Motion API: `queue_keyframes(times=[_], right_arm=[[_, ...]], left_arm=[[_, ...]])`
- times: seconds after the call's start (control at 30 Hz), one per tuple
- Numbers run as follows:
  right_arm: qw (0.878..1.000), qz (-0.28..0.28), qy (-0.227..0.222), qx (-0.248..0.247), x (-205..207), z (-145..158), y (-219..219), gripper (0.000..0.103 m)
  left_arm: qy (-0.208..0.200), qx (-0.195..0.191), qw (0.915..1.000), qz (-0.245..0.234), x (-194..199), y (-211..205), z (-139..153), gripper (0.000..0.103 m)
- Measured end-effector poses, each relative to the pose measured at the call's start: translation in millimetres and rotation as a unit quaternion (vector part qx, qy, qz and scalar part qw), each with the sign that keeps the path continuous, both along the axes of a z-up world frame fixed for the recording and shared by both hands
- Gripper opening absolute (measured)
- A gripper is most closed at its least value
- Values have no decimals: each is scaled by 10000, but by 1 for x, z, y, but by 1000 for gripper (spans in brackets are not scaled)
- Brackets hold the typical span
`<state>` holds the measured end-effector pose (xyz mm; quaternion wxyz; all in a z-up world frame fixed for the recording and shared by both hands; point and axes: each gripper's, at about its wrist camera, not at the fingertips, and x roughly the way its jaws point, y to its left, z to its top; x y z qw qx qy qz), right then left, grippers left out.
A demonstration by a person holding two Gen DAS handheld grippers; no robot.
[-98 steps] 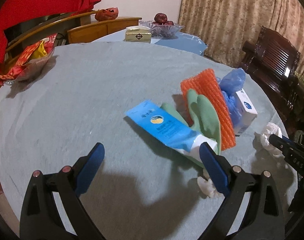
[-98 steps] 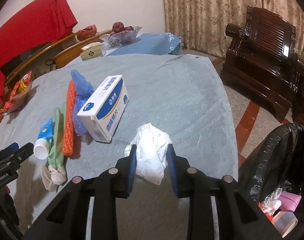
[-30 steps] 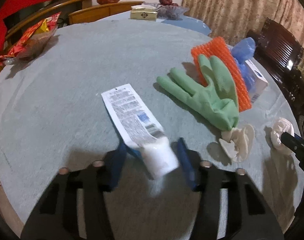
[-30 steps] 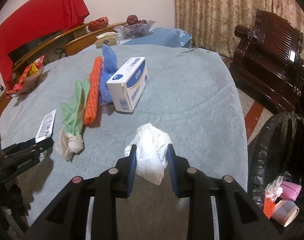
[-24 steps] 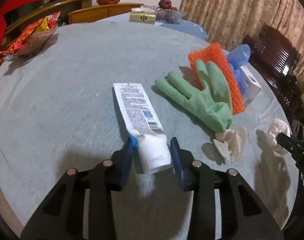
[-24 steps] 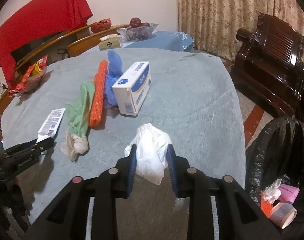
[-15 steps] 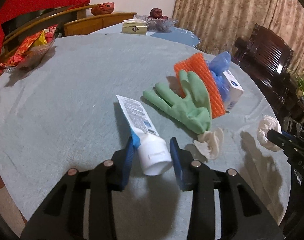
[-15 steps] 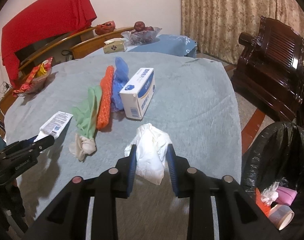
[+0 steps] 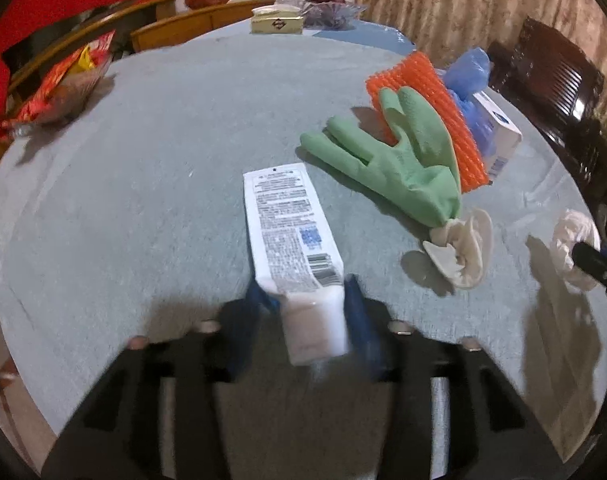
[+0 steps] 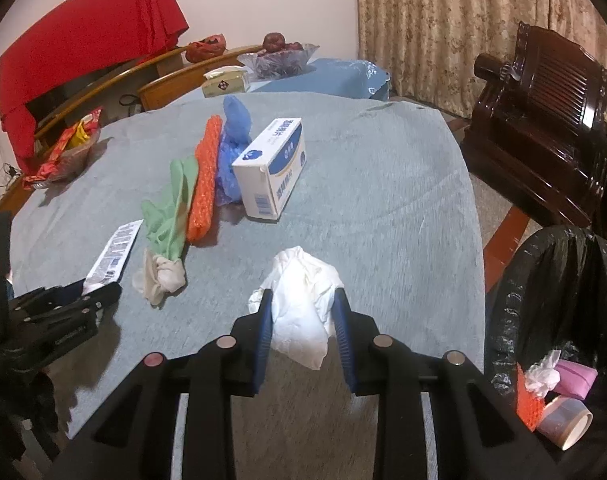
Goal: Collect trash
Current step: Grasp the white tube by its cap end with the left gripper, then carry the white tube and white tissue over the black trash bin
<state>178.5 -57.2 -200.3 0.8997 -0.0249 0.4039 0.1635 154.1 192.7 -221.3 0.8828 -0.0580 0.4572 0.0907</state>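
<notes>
Above the table (image 10: 383, 184), the left gripper (image 9: 307, 316) pinched a tube (image 9: 291, 240) and the right gripper (image 10: 303, 320) clamped a tissue (image 10: 303, 300), both apparently destined for the bin (image 10: 551, 280).

both tools have the same build. the right gripper (image 10: 302, 312) has two black arms that fork into a frame, with blue ribbed pads (image 10: 265, 330) on the inner faces of the fingers. four round metal screws sit across its frame, the outer left one looking reddish. the left gripper (image 9: 308, 300) shows black arms, blue pads (image 9: 357, 312) and round screws too, but it is blurred.
</notes>
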Motion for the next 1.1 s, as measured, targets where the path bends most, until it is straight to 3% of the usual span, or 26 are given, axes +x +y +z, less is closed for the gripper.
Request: queue_keyframes(times=[0.3,0.8,1.1], right_arm=[[9999,77,-110,28,-2,10,0,29],[9982,69,-541,230,-22,66,-17,29],[9961,-167,-828,268,-42,98,-51,29]], left_arm=[[-446,-52,9990,-36,-13,-5,22,34],[-936,-50,9946,-439,-21,-49,83,34],[-1224,-59,9891,-812,-23,-86,115,34]])
